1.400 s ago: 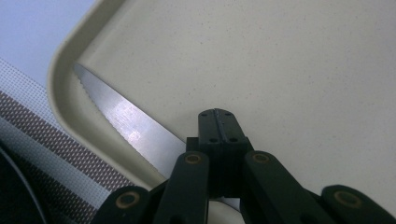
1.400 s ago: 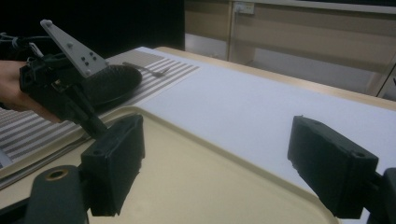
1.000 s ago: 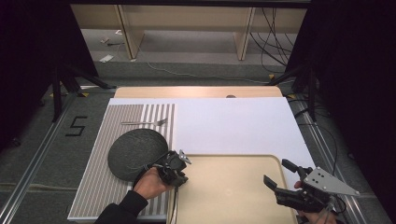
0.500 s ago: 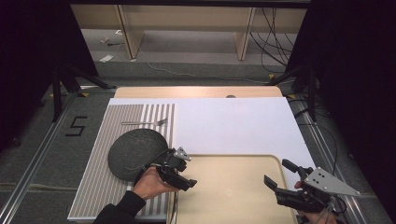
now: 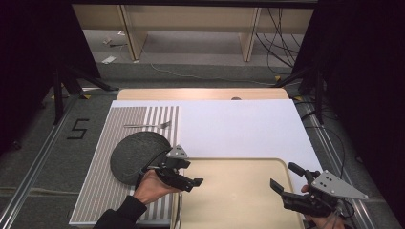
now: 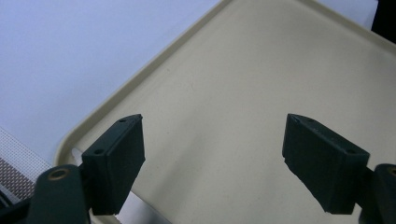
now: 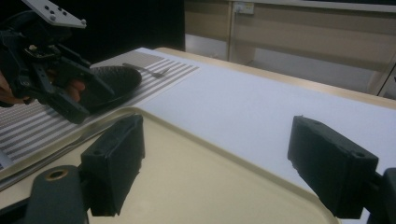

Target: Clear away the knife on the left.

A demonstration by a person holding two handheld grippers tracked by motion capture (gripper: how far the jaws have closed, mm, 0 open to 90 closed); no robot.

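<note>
Both grippers are empty, so the work in hand looks like the approach before a first grasp, with the shallow cream-coloured plastic tray (image 5: 239, 200) as the thing nearest both. The left gripper (image 5: 184, 177) hangs over the tray's left edge with its fingers (image 6: 116, 158) spread wide and nothing between them. In the left gripper view the tray's rounded corner and raised rim pass just beyond the left finger, and bare tray floor lies under the gap. The right gripper (image 5: 289, 183) sits at the tray's right side, its fingers (image 7: 114, 161) likewise parted and holding nothing. The tray's far rim runs between them in the right gripper view.

The tray is smooth, matte and bare, with a low rolled lip (a thin edge to pinch, if the rim is the target).

Behind the left fingers lies a dark grey round textured plate (image 5: 138, 155) on a grey-and-white striped placemat (image 5: 95, 191), and farther off a silver metal fork (image 5: 148, 126). If the plate is wanted next, the left gripper must turn back and bring its fingers down over the plate's near rim.
</note>
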